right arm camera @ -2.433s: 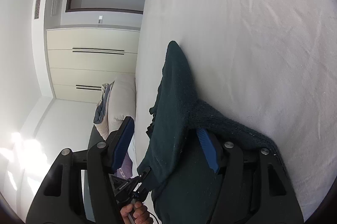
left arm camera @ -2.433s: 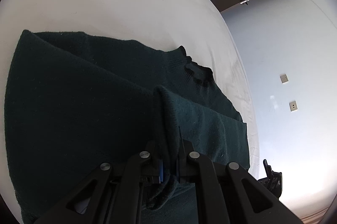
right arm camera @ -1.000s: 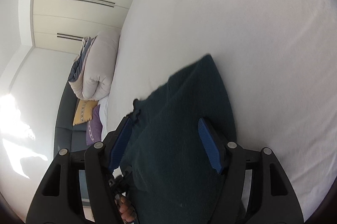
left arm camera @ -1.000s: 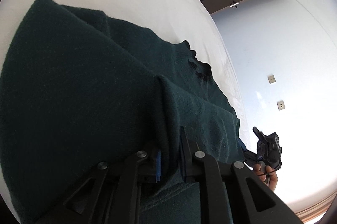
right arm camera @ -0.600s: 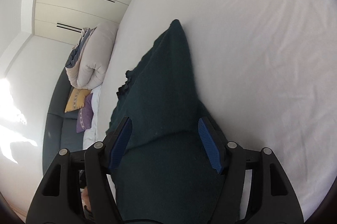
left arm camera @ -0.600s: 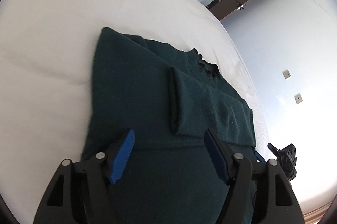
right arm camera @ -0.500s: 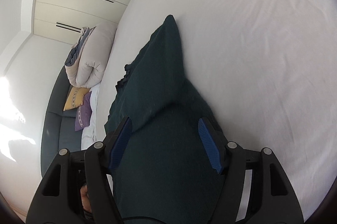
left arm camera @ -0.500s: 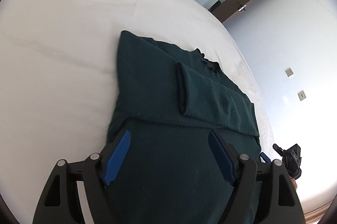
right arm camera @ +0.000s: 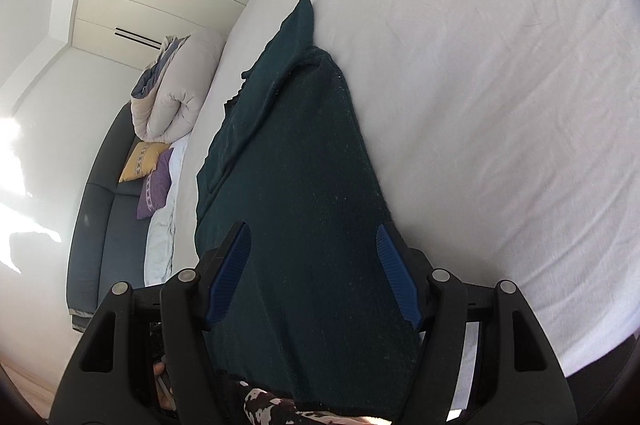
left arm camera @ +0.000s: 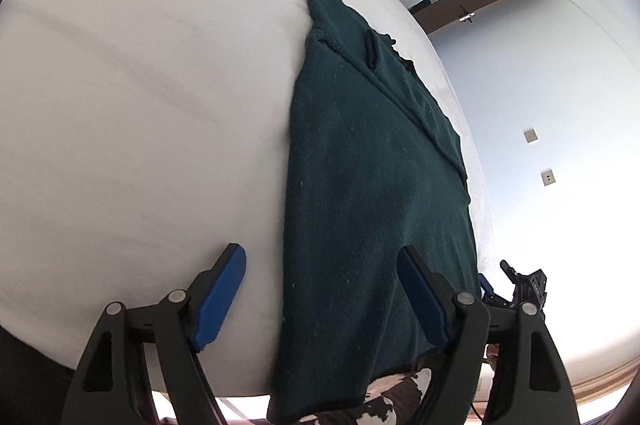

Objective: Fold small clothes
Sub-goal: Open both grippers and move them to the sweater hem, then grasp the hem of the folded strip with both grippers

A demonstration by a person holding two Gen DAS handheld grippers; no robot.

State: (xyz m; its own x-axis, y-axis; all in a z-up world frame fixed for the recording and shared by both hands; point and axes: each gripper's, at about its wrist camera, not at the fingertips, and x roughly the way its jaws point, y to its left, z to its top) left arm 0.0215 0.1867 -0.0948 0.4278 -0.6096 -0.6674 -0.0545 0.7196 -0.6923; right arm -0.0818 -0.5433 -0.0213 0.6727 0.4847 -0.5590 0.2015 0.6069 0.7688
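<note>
Both my grippers spread wide over a dark green sweater (left arm camera: pixel 372 193) on a white bed (left arm camera: pixel 140 105).
My left gripper (left arm camera: pixel 324 297) and right gripper (right arm camera: pixel 314 271) hold nothing; the sweater lies lengthwise, sleeves folded in, its near hem hanging over the bed's edge.

Left tongs (left arm camera: pixel 320 295) have let go of the sweater (left arm camera: pixel 372 185) sleeve, spread wide and pulled back
</note>
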